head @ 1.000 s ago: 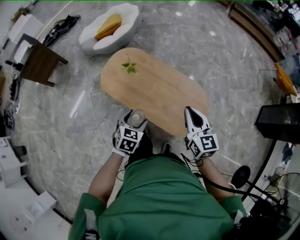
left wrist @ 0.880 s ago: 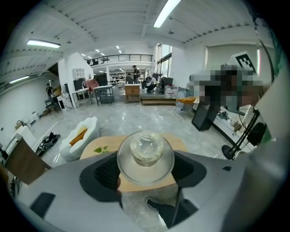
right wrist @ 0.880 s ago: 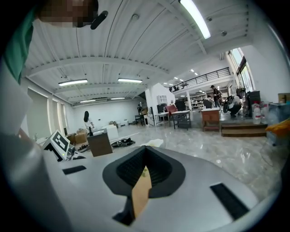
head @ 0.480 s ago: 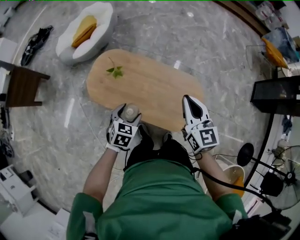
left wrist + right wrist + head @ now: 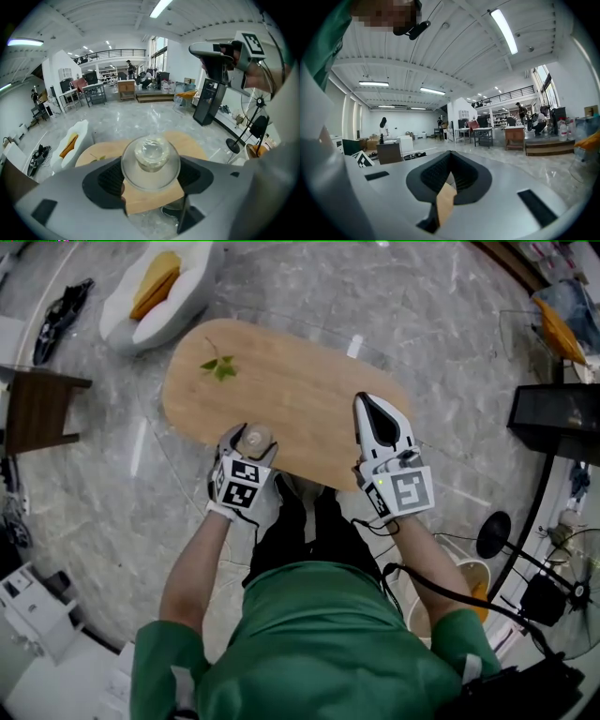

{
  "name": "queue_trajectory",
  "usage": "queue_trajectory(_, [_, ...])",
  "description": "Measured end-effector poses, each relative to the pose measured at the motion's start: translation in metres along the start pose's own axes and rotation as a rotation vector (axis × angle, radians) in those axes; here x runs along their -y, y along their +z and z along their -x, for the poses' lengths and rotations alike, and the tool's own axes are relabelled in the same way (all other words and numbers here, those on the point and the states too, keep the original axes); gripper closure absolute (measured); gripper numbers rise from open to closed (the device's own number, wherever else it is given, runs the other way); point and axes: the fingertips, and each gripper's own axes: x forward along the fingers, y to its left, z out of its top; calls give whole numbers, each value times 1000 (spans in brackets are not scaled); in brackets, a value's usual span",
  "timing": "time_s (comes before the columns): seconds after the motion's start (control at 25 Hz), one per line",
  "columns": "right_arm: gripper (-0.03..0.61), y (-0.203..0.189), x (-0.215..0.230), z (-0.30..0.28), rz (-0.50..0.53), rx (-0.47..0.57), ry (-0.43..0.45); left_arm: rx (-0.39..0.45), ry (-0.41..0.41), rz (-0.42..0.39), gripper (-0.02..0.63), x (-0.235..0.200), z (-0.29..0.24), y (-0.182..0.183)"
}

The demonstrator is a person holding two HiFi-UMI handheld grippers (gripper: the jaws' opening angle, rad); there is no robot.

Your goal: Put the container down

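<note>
A clear round container (image 5: 255, 438) with a domed top sits between the jaws of my left gripper (image 5: 248, 454), which is shut on it at the near edge of the oval wooden table (image 5: 291, 381). In the left gripper view the container (image 5: 151, 159) fills the gap between the dark pads, with the table (image 5: 192, 143) behind it. My right gripper (image 5: 373, 407) is held over the table's near right part with its jaws shut and nothing in them. In the right gripper view the right gripper (image 5: 449, 180) points out at the hall.
A green leaf (image 5: 218, 367) lies on the far left of the table. A white armchair with a yellow cushion (image 5: 155, 292) stands beyond it. A dark side table (image 5: 37, 413) is at the left, and black stands and cables (image 5: 553, 409) at the right.
Both grippers have moved forward, from just off the table's near edge to over it. The left gripper has kept hold of the container.
</note>
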Motion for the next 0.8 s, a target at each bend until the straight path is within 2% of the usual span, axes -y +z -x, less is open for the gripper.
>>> queue_trajectory(0.2, [565, -16, 15, -8, -4, -10, 16, -5, -2, 21, 275, -4, -41, -10])
queue_trajectory(0.36, [565, -43, 28, -12, -47, -40, 6, -49, -4, 51, 275, -12, -81, -33])
queue_trajectory(0.56, [565, -77, 40, -8, -91, -99, -6, -108, -7, 39, 275, -14, -132, -62])
queue_trajectory(0.8, [565, -100, 55, -10, -124, -135, -27, -149, 12, 23, 275, -24, -183, -86])
